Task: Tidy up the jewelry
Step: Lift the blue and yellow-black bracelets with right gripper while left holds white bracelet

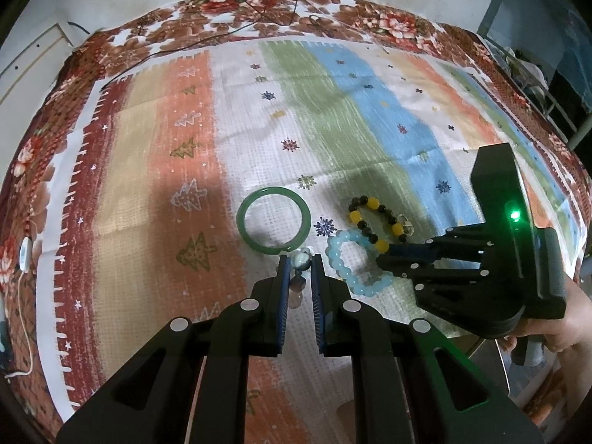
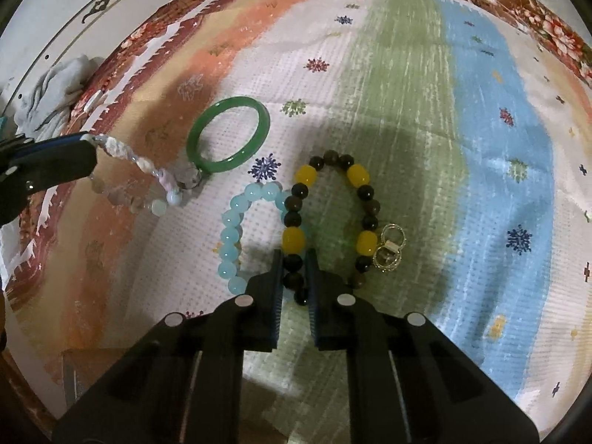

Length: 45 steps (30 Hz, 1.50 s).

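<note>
My left gripper (image 1: 299, 261) is shut on a pale beaded bracelet (image 1: 300, 259); in the right wrist view it (image 2: 88, 148) holds one end while the bracelet (image 2: 148, 174) trails onto the cloth by the green bangle (image 2: 227, 135). The bangle (image 1: 273, 220) lies flat just ahead of the left gripper. My right gripper (image 2: 294, 259) is shut on the black-and-yellow bead bracelet (image 2: 325, 199); it also shows in the left wrist view (image 1: 384, 255). A light-blue bead bracelet (image 2: 236, 229) lies touching it on the left. Two small rings (image 2: 388, 248) rest beside it.
A striped cloth (image 1: 222, 129) covers the floral bedspread (image 1: 333, 11). Black cables (image 1: 222, 33) run across the far edge. A white cord (image 1: 24, 259) lies at the left edge. A grey crumpled cloth (image 2: 51, 92) sits at the left.
</note>
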Motion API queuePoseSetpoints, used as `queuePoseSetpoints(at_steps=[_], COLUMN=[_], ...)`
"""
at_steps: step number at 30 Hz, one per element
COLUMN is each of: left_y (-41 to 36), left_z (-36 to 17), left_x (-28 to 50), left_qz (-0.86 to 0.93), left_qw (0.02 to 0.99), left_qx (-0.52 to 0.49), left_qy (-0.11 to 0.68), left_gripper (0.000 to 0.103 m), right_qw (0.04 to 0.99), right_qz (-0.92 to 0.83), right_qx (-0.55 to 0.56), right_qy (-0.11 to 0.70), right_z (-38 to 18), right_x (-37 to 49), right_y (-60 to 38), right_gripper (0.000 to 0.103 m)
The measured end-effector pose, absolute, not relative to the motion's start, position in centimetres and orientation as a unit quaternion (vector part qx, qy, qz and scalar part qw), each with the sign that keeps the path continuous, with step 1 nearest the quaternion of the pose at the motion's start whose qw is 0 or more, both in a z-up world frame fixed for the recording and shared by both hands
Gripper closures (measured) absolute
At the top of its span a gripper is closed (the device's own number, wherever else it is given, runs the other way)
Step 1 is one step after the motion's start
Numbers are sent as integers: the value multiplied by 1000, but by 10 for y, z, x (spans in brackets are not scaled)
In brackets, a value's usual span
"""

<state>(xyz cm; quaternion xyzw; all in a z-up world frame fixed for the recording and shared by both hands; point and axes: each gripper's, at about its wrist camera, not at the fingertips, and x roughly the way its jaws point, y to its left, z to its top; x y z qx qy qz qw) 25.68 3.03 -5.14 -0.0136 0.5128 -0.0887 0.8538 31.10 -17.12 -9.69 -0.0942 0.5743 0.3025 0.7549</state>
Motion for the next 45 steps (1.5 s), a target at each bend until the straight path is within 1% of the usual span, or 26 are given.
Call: queuePoseSetpoints(at_steps=[10, 23, 33, 36, 40, 45], left_y=[24, 24, 21, 20, 21, 19], left_z=[-49, -45, -42, -42, -42, -43], left_x=[253, 250, 245, 244, 244, 242], left_qz=[-95, -95, -97, -96, -96, -97], left_qw=[854, 856, 858, 858, 858, 856], left_qx=[-5, -6, -4, -4, -4, -1], left_qy=[511, 508, 505, 504, 504, 508], left_gripper=[92, 92, 92, 92, 92, 92], right_qw=[769, 770, 769, 765, 773, 773], right_qz=[314, 332, 339, 351, 350, 338], right_qx=[-58, -6, 9, 36, 27, -13], right_qy=[554, 546, 543, 539, 528, 537], right_z=[-65, -41, -29, -21, -11, -22], right_x=[309, 305, 299, 299, 296, 294], right_y=[-184, -200, -208, -213, -213, -204], right_gripper=[90, 90, 90, 90, 90, 90])
